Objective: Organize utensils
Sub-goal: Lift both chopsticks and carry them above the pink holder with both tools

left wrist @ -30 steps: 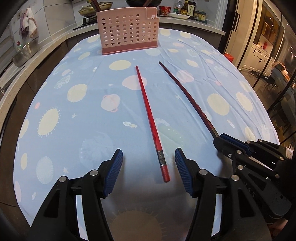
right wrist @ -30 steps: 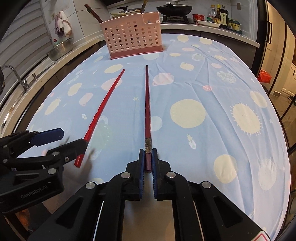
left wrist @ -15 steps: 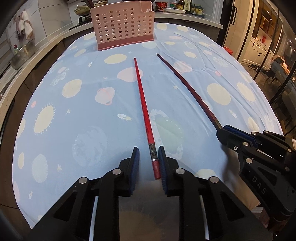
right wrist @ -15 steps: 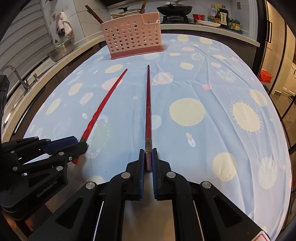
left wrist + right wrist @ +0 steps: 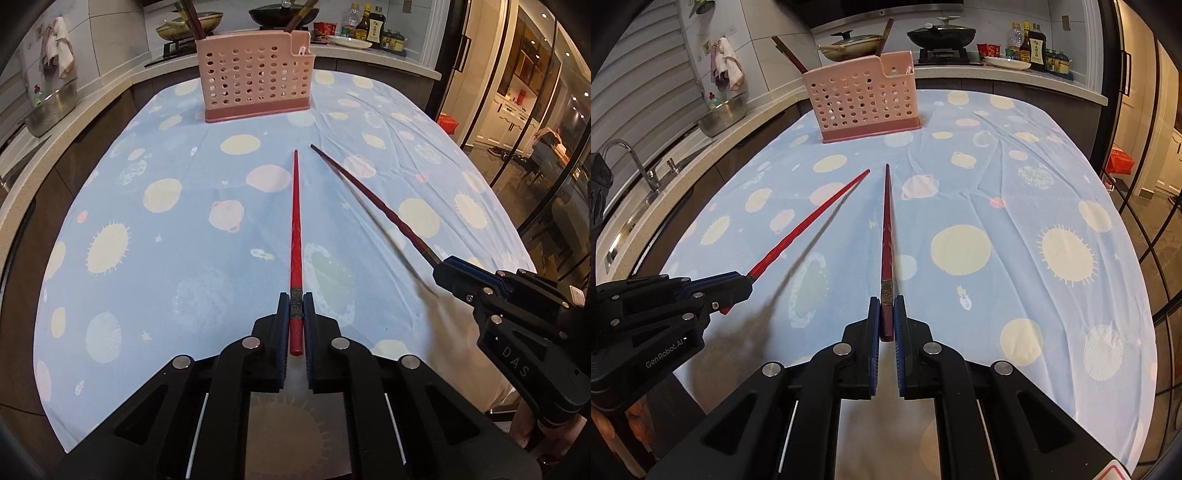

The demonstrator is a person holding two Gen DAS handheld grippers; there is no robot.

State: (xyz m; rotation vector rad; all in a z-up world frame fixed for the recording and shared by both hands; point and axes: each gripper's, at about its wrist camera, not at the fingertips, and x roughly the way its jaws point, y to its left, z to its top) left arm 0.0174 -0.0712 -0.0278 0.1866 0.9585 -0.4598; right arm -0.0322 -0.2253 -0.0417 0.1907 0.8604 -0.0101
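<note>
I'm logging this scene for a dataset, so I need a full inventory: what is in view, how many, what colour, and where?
bright red chopstick: 1, red, thick end between the left pads, tip toward the holder
dark red chopstick: 1, maroon, thick end between the right pads
utensil holder: 1, pink, perforated, far end of the table, chopsticks already inside
tablecloth: 1, light blue with pale planets and suns, covering the table
pans: 2, dark, on the stove behind
bottles: several, counter at far right
metal bowl: 1, silver, left counter
faucet: 1, chrome, left
left gripper: black with blue pads, closing on the bright red chopstick
right gripper: black with blue pads, shut on the dark red chopstick
</note>
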